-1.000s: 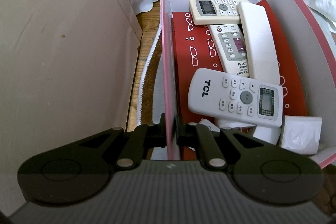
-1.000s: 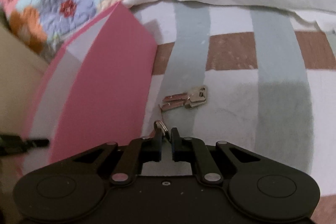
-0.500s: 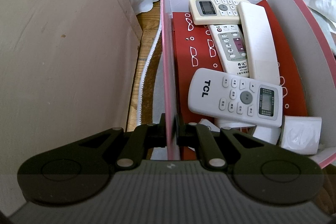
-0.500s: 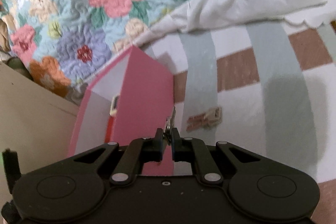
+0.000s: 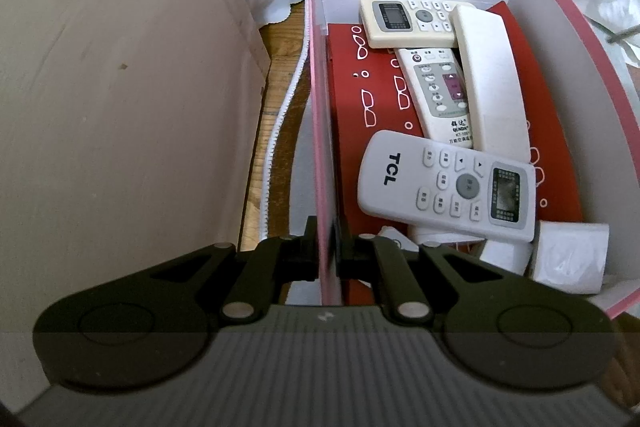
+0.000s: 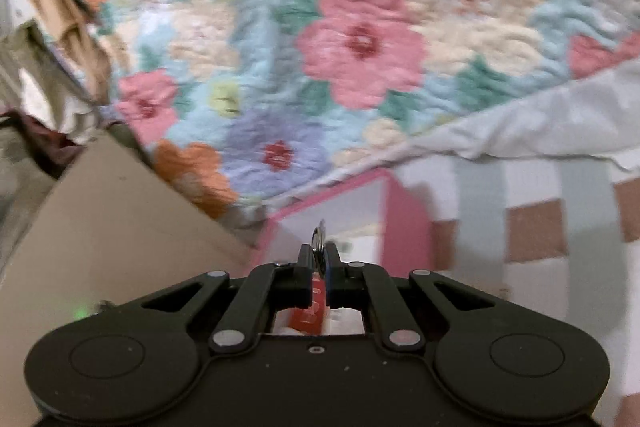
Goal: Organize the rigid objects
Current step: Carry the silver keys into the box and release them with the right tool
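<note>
Floral quilt [image 6: 360,43], white sheet [image 6: 540,131], checked cloth [image 6: 532,227], wooden floor [image 5: 280,75]

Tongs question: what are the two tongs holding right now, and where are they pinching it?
The left tongs pinch the pink box by its side wall. The right tongs pinch a metal key ring by its rim.

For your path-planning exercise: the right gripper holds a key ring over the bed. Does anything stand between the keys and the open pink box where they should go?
Nothing visible blocks it. The key ring is pinched in the right gripper, and the pink box lies just ahead, open-topped. The left gripper clamps the box's side wall, clear of the opening; remotes cover part of the floor.
</note>
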A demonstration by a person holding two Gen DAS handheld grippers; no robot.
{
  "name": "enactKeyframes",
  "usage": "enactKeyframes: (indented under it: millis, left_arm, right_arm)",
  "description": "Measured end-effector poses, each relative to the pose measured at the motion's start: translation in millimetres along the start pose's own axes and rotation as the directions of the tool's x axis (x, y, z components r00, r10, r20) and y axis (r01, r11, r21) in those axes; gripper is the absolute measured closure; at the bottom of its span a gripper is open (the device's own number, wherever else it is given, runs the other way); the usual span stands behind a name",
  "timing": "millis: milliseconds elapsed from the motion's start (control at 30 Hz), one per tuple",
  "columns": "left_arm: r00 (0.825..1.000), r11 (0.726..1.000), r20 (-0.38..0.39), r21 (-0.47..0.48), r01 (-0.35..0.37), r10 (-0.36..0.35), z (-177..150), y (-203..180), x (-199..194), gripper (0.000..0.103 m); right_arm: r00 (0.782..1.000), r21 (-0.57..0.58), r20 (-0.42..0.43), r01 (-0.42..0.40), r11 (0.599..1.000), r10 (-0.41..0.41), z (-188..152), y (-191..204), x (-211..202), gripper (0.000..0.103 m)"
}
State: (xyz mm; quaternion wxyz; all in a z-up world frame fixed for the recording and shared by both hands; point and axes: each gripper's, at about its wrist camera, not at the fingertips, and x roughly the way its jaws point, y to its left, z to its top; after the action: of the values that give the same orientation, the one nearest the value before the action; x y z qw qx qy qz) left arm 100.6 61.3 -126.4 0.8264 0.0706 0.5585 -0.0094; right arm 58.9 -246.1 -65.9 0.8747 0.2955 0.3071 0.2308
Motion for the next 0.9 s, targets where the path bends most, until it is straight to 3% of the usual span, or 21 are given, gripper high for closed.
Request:
enactKeyframes:
  millis: [233, 433, 567, 733, 900]
  left_arm:
    - [1.0, 1.0, 0.003, -0.001, 0.0, 0.0, -1.0, 1.7, 0.1, 0.097]
    - [1.0, 1.0, 0.006, -0.015, 0.013, -0.013, -2.4, 6.1, -0.7, 0.097]
    - [0.999, 0.998, 0.002, -0.055, 0.043, -0.043, -1.6, 13.5, 0.0, 0.097]
    - [0.999, 0.998, 0.004, -0.043, 0.038, -0.038, -1.5, 12.2, 0.3, 0.097]
    - [0.999, 0.998, -0.001, -0.046, 0.044, -0.044, -1.5, 13.6, 0.7, 0.097]
  right_arm:
    - [0.99, -0.088, -0.131, -0.066, 0.994, 0.054, 4.7, 46.0, 39.4, 0.095]
    - [0.97, -0.123, -0.244, -0.025, 0.992, -0.006, -5.1, 61.4, 96.1, 0.095]
    - [0.952, -0.179, -0.274, 0.092, 0.979, -0.139, -6.0, 71.1, 128.3, 0.095]
    - [0.912, -0.112, -0.39, 0.089, 0.99, -0.126, -8.3, 69.3, 174.2, 0.095]
    - [0.886, -0.123, -0.432, 0.128, 0.984, -0.169, -15.5, 66.1, 202.5, 0.095]
